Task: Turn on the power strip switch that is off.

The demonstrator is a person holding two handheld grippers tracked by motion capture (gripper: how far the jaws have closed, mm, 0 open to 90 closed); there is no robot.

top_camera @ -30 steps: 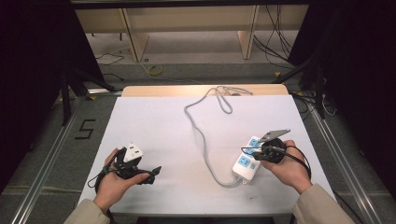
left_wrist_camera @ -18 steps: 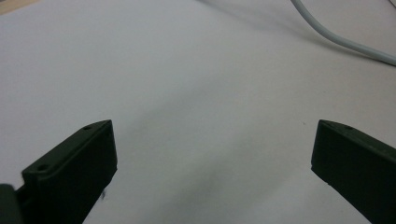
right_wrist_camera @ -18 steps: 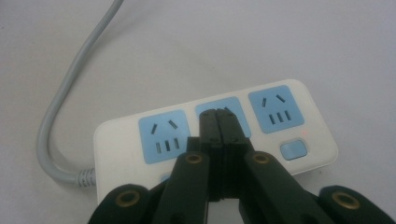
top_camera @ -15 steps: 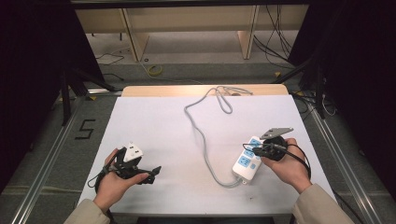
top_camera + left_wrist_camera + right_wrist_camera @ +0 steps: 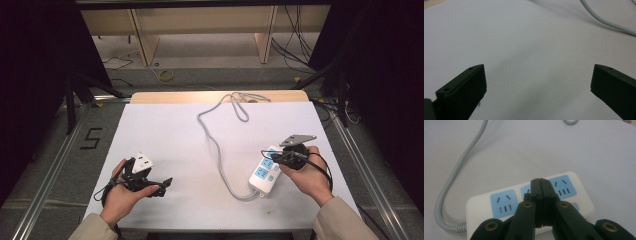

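Lying under the right gripper (image 5: 541, 182)'s closed jaws, power strip (image 5: 529, 202) faces up.

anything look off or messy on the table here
Nothing stands out. The power strip lies flat near the right gripper, whose jaws are shut above its middle socket. Its grey cable trails loosely toward the far edge. The left gripper is open over bare table.

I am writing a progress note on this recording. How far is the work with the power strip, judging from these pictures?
Nothing looks finished: all sockets seen on the power strip are empty and its grey cable lies loose across the table. In hand: the right gripper, jaws closed with nothing between them, is over the strip's middle socket, near its switch. The left gripper is open over the bare white table. What remains cannot be told.
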